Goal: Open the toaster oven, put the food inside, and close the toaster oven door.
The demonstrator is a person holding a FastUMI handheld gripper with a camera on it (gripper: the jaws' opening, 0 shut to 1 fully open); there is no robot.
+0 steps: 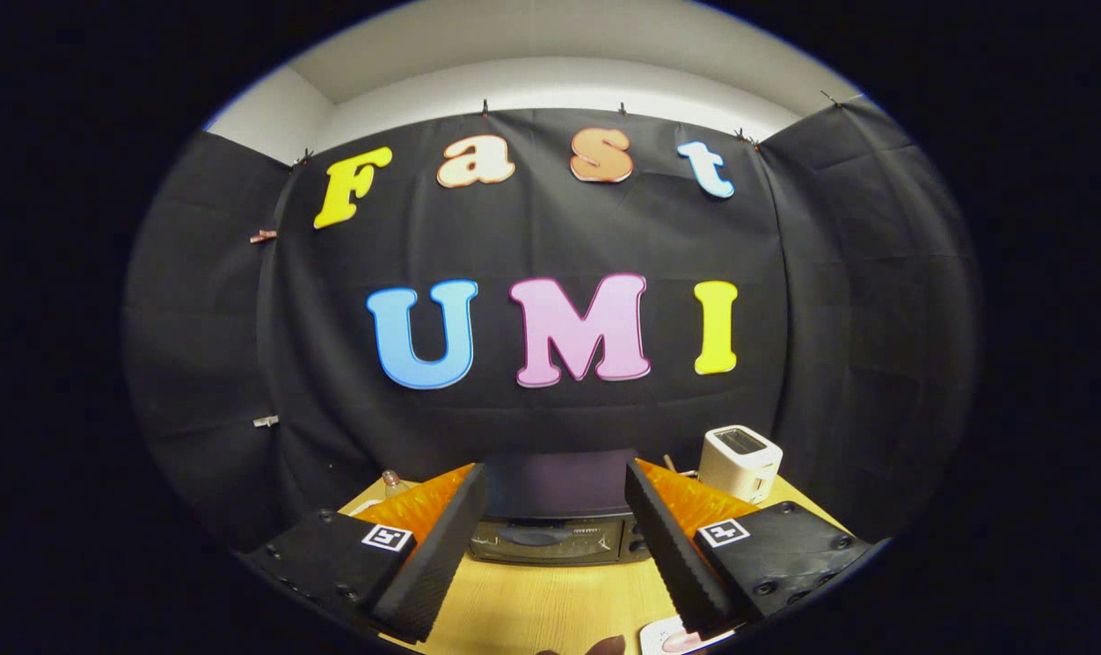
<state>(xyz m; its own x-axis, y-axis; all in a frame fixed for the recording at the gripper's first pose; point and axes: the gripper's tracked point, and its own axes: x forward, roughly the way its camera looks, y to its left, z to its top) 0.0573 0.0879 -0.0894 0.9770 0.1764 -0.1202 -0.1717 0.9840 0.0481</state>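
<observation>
Gripper (555,546) spread wide, grasping nothing, raised over the table (550,609). Oven (558,514) beyond and between the fingers, front turned this way, long axis running side to side, door shut; front panel dim, no writing readable. White toaster (740,462) right of it. Plate (673,635) nearby, partly cut off. Small bottle (391,482) half hidden behind the left finger.

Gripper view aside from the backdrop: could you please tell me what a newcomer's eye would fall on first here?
The open gripper stands out first, its two fingers spread wide and holding nothing. Framed in the gap just beyond them is the dark toaster oven, its door seemingly closed, standing on the wooden table. A white toaster stands on the same table, beyond the right finger and beside the oven.
</observation>
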